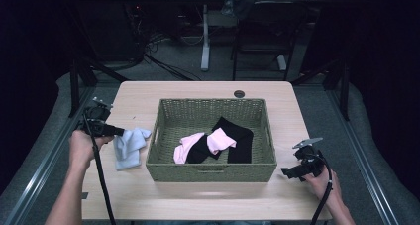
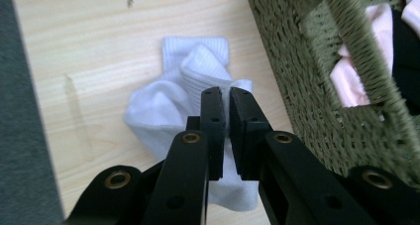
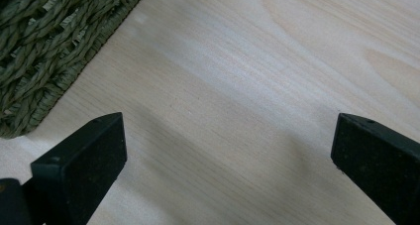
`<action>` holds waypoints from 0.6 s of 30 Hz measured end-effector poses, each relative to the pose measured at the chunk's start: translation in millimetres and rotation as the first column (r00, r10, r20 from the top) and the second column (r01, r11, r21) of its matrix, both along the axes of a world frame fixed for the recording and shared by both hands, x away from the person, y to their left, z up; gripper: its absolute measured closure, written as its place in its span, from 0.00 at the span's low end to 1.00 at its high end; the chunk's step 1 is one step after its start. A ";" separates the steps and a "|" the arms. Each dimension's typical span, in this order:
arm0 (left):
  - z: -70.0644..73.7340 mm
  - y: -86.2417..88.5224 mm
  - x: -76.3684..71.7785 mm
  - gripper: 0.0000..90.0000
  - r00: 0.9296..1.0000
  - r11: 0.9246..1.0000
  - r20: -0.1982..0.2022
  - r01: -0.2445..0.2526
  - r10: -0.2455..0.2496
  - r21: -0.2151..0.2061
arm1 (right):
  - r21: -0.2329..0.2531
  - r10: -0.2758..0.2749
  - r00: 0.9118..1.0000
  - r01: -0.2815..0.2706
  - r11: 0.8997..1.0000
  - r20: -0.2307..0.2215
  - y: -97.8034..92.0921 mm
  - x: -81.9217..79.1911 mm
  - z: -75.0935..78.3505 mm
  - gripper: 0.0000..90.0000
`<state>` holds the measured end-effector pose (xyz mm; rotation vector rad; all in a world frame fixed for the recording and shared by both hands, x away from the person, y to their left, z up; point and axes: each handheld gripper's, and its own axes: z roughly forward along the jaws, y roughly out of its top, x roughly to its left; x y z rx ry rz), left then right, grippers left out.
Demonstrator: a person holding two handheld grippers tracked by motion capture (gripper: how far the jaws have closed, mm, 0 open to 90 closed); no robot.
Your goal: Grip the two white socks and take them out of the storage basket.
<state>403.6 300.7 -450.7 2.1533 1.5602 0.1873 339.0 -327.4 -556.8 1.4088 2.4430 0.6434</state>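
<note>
Ribbed white sock (image 2: 188, 98) pinched in left gripper (image 2: 227, 93) beside woven basket (image 2: 297, 61); right gripper (image 3: 228, 136) fingers wide apart, empty.

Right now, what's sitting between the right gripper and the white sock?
In the high view, the woven basket with its pink and black socks stands between the right gripper and the white sock, which lies at the left gripper.
</note>
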 end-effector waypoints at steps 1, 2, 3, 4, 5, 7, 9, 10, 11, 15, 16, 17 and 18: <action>-3.6 0.2 0.3 0.94 1.000 1.000 -0.008 -0.001 0.001 -0.001 | 0.000 0.000 1.000 0.000 1.000 0.000 0.0 0.0 0.0 0.00; -8.2 0.3 0.4 0.94 1.000 1.000 -0.013 -0.003 0.003 -0.001 | -0.001 0.001 1.000 -0.001 1.000 -0.002 0.0 0.1 -0.3 0.00; -12.5 0.6 0.3 0.94 1.000 1.000 -0.019 -0.007 0.007 -0.003 | -0.002 0.001 1.000 -0.001 1.000 -0.003 -0.1 0.2 -0.5 0.00; -16.8 0.8 0.3 0.94 1.000 1.000 -0.023 -0.008 0.008 -0.004 | -0.002 0.001 1.000 -0.001 1.000 -0.004 -0.2 0.3 -0.5 0.00; -20.4 1.2 0.2 0.94 1.000 1.000 -0.029 -0.008 0.008 -0.003 | 0.000 -0.001 1.000 0.001 1.000 0.000 -0.1 0.2 -0.5 0.00; -27.0 2.3 -0.1 0.93 0.999 1.000 -0.040 -0.010 0.010 -0.007 | 0.001 0.001 1.000 -0.001 1.000 0.003 0.0 0.1 -0.1 0.00; -33.2 2.9 -0.5 0.91 0.999 1.000 -0.050 -0.012 0.012 -0.012 | 0.001 0.000 1.000 0.000 1.000 0.002 0.0 0.2 0.0 0.00; -36.0 3.1 -0.9 0.91 0.998 1.000 -0.054 -0.008 0.008 -0.013 | 0.001 0.001 1.000 -0.001 1.000 0.001 -0.1 0.3 -0.2 0.00; -41.5 3.3 -1.5 0.89 0.998 1.000 -0.060 -0.007 0.005 -0.020 | 0.004 -0.002 1.000 0.002 1.000 0.002 -0.3 0.4 -0.5 0.00; -47.9 5.1 -2.7 0.72 0.997 0.999 -0.081 -0.011 0.008 -0.036 | 0.001 -0.001 1.000 0.001 1.000 0.003 -0.2 0.2 0.0 0.00; -50.8 7.0 -5.1 0.66 0.997 0.998 -0.080 -0.019 0.014 -0.063 | -0.001 -0.001 1.000 0.001 1.000 0.002 -0.2 0.0 0.4 0.00; -50.8 7.0 -5.1 0.60 0.997 0.998 -0.080 -0.019 0.014 -0.063 | -0.001 -0.001 1.000 0.001 1.000 0.002 -0.2 0.0 0.4 0.00; -52.1 9.3 -9.0 0.51 0.997 0.997 -0.070 -0.029 0.025 -0.068 | -0.002 -0.004 1.000 0.004 1.000 0.006 -0.8 -0.5 0.7 0.00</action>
